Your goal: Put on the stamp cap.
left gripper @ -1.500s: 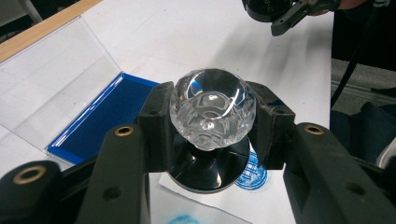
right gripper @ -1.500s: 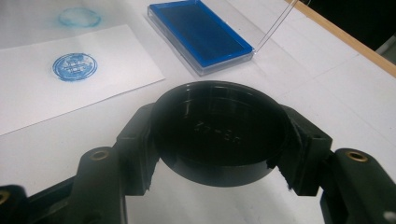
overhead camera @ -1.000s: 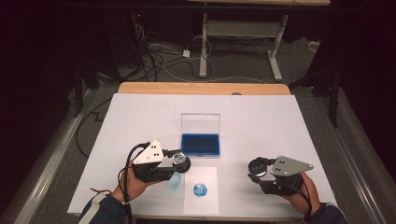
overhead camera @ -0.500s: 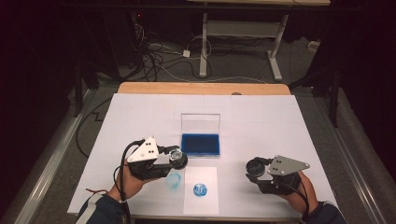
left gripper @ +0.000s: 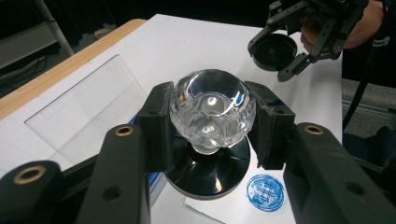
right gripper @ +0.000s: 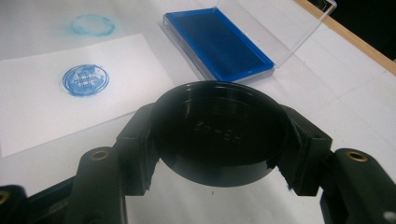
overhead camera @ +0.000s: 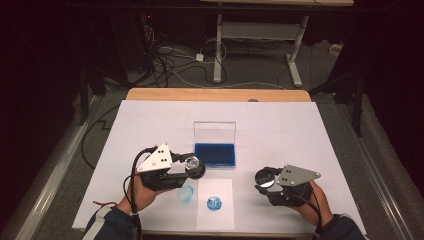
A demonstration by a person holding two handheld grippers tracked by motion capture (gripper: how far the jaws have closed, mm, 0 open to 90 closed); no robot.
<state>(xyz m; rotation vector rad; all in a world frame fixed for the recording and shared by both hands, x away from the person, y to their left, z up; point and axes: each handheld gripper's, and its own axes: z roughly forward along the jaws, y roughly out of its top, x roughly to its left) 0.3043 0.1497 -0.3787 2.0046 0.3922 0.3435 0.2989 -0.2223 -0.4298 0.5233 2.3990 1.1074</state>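
Dark floor and cables surround the white desk [overhead camera: 150, 125], where near its front edge the left hand-held gripper [left gripper: 210, 121] pinches the crystal-knobbed stamp [left gripper: 211, 114] above the printed paper [overhead camera: 215, 220], while the right hand-held gripper [right gripper: 219, 135] clamps its black cap [right gripper: 219, 128] aside, likely for recapping.

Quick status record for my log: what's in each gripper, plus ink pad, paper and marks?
left gripper: shut on the stamp by its clear faceted knob, black base below
right gripper: shut on the cap, a round black one, hollow side showing
ink pad: blue, clear lid standing open
paper: white sheet bearing a round blue print
smudge: faint blue ring on the table beside the paper
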